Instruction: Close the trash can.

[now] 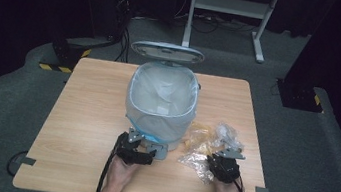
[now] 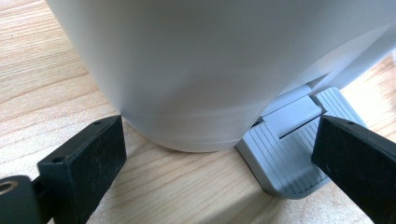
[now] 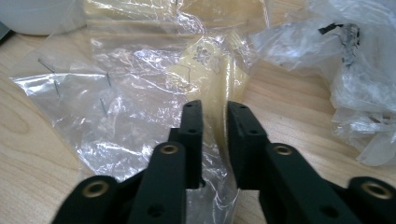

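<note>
Plastic wrappers (image 3: 140, 102) lie crumpled on the table (image 1: 85, 114), just right of the pedal bin (image 1: 161, 106) and near the front edge. The right gripper (image 3: 215, 126) has its jaws drawn narrow, a fold of the clear and yellowish film caught between the pads (image 3: 194, 135) — pinched, as far as its own view shows. The left gripper (image 2: 210, 154) stands wide, its jaws on either side of the bin's base and grey foot pedal (image 2: 289, 158), gripping nothing. The bin's lid (image 1: 167, 51) stands raised; inside, a clear liner bag (image 1: 159, 92) holds what looks like a few pale scraps — too faint to name.
</note>
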{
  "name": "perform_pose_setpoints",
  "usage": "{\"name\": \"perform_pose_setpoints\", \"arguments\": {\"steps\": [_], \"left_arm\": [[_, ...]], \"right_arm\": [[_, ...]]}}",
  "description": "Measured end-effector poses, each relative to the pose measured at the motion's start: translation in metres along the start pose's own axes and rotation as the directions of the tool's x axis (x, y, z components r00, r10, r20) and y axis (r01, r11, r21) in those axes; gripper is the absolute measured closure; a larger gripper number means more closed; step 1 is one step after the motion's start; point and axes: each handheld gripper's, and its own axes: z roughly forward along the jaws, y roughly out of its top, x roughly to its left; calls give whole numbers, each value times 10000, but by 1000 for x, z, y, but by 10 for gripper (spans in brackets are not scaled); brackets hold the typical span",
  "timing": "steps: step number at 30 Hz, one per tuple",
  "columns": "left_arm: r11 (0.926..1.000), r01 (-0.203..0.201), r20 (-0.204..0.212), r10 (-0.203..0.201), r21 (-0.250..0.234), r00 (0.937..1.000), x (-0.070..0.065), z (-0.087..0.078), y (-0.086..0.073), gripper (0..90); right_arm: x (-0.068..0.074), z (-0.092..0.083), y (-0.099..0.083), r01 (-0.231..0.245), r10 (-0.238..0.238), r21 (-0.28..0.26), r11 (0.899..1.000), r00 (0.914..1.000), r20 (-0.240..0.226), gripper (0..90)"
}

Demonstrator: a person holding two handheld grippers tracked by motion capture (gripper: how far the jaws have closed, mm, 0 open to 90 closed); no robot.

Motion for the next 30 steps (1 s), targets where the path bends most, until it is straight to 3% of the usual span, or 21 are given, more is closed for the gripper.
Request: {"name": "perform_pose_setpoints", "arguments": {"steps": [1, 7, 14, 17, 30], "left_arm": [[10000, -1, -3, 1, 0, 10000, 0, 0, 0, 33], [10000, -8, -4, 8, 4, 10000, 0, 0, 0, 33], [10000, -15, -30, 15, -4, 10000, 0, 0, 0, 34], [10000, -28, -39, 28, -6, 10000, 0, 0, 0, 34], [10000, -70, -28, 70, 46, 10000, 0, -1, 0, 34]], "right_arm": [[1, 0, -1, 170, -170, -11, 9999, 9998, 123, 847], [1, 0, -2, 346, -344, -99, 9994, 9992, 192, 894], [0, -7, -3, 117, -126, -467, 9988, 9997, -210, 900], [3, -14, -2, 364, -391, -684, 9970, 9985, -379, 900], [2, -31, -5, 307, -364, -1306, 9910, 9985, -415, 900]]}}
